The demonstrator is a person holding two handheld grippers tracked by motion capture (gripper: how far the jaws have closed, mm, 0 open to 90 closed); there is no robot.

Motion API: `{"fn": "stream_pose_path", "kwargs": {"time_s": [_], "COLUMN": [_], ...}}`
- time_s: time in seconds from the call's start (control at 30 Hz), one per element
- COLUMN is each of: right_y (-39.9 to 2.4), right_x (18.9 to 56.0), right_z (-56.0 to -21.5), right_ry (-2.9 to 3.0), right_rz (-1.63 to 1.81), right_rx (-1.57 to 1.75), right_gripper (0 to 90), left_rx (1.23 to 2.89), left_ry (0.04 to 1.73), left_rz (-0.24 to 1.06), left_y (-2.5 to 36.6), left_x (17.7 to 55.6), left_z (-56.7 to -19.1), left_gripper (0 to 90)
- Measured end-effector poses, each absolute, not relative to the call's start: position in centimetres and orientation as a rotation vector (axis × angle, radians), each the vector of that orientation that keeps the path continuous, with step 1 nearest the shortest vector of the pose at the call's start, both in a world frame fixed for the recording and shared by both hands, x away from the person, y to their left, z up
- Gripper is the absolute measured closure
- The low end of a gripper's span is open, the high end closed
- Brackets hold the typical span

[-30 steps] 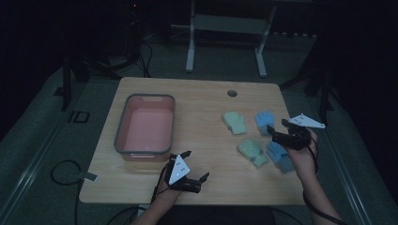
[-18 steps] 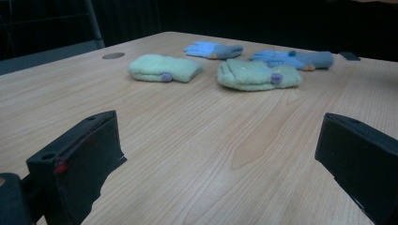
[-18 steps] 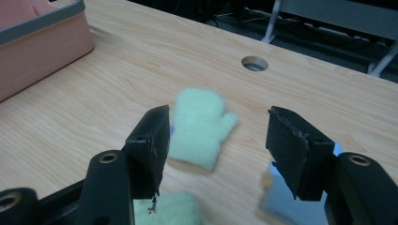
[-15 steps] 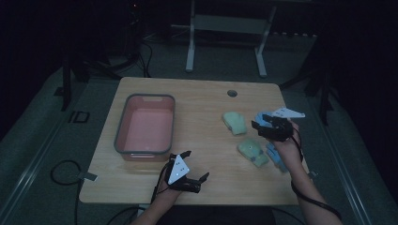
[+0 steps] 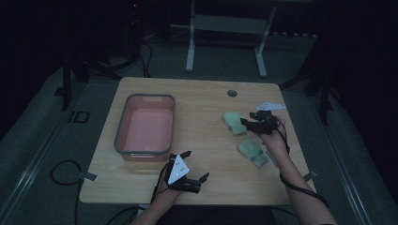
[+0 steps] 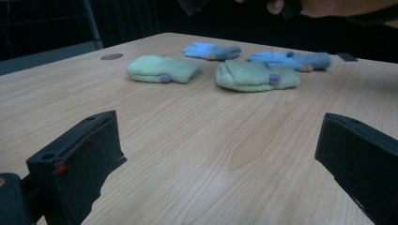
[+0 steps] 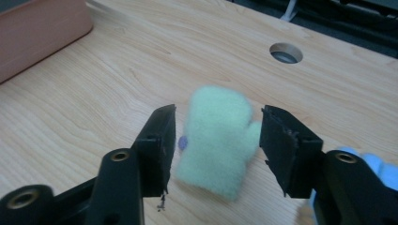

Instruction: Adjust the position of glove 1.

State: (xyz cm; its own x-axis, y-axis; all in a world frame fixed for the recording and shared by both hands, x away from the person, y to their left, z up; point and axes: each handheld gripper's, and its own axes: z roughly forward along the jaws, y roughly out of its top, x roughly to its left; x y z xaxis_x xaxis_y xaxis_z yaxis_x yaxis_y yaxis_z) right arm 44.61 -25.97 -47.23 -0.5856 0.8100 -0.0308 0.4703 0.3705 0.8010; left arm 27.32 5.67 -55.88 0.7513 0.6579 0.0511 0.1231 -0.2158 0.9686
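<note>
Two pale green mittens lie on the right half of the wooden table (image 5: 202,101): the far one (image 5: 231,121) and a nearer one (image 5: 252,153). My right gripper (image 5: 245,124) has come down over the far green mitten (image 7: 216,140), with one jaw on each side of it. Its jaws have just been closing, but a gap still shows beside the mitten, so the right gripper (image 7: 218,115) is open. My left gripper (image 5: 196,165) rests near the front edge, its jaws wide apart with nothing between them. In the left gripper view (image 6: 216,154) both green mittens (image 6: 162,69) (image 6: 256,75) lie ahead.
A pink bin (image 5: 145,124) with a grey rim stands on the left half of the table. Two blue mittens (image 6: 211,49) (image 6: 291,58) lie beyond the green ones; one (image 7: 371,164) sits by my right jaw. A round cable hole (image 5: 232,93) is near the far edge.
My right gripper has moved left across the table and slightly down, from the blue mittens to the far green mitten, and its jaws have narrowed. The left gripper has stayed put.
</note>
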Motion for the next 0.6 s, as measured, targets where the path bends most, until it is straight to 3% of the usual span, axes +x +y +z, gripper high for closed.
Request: {"fn": "stream_pose_path", "kwargs": {"time_s": [0.6], "right_y": [-24.2], "right_x": [49.8], "right_z": [-49.3], "right_ry": [2.288], "right_rz": [0.994], "right_rx": [1.076], "right_gripper": [57.9], "left_rx": [1.745], "left_ry": [0.607], "left_rz": [0.547], "left_y": [5.7], "left_x": [27.3], "left_z": [-55.9], "left_gripper": [0.5]}}
